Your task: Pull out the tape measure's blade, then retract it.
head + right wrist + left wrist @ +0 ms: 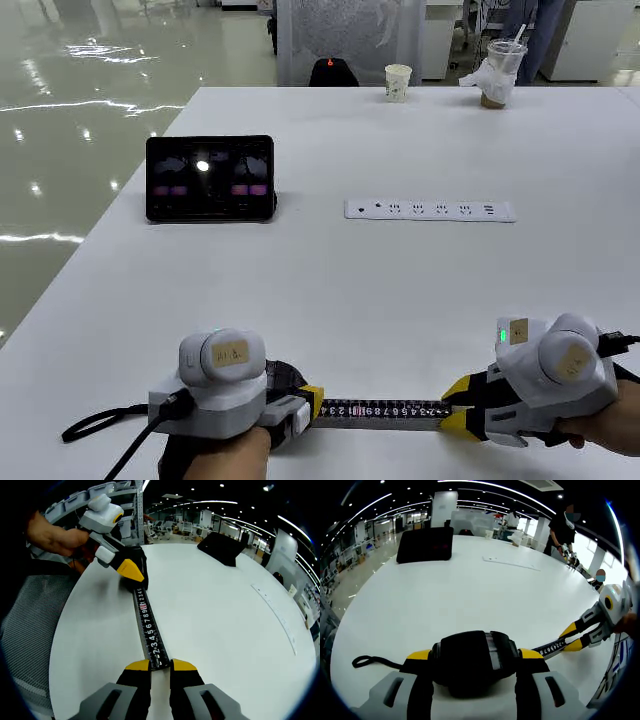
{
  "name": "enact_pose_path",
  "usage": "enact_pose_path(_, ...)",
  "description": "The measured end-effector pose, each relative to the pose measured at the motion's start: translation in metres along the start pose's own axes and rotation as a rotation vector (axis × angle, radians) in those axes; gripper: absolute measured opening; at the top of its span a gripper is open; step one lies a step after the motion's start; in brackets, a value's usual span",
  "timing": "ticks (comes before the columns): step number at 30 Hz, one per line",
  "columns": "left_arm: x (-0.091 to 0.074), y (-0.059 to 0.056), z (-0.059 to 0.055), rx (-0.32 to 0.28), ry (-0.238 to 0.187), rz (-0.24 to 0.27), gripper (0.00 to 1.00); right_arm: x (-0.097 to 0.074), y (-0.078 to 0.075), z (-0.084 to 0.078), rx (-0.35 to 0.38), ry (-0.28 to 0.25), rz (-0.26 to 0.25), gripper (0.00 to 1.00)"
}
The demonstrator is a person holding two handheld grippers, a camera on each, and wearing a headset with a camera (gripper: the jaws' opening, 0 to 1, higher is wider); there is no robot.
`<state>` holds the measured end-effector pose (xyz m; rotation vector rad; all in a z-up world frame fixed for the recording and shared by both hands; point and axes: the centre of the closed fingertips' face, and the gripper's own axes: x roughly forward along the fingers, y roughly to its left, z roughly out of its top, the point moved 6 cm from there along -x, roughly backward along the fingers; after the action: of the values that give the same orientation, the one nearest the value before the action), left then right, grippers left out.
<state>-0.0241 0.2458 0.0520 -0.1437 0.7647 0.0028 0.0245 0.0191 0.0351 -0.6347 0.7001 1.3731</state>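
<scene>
Left tongs point(474, 654) clenched on the tape measure case point(470, 675), low on the tabletop point(400, 300). Right tongs point(160, 666) pinch the blade point(149, 630) tip, blade partly out. Risk: a weak pinch slips and the blade whips back, or the case twists loose.

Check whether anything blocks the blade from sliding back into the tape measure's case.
Nothing visible does. The blade runs over bare table from the right gripper pinching its tip to the case in the left gripper; the tablet and power strip lie well beyond.
</scene>
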Motion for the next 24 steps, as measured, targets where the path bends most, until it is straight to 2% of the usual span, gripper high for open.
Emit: enact_pose_path(24,0.0,0.0,0.0,-0.008,0.009,-0.013,0.61,0.031,0.012,0.034,-0.03,-0.03,0.03,0.11)
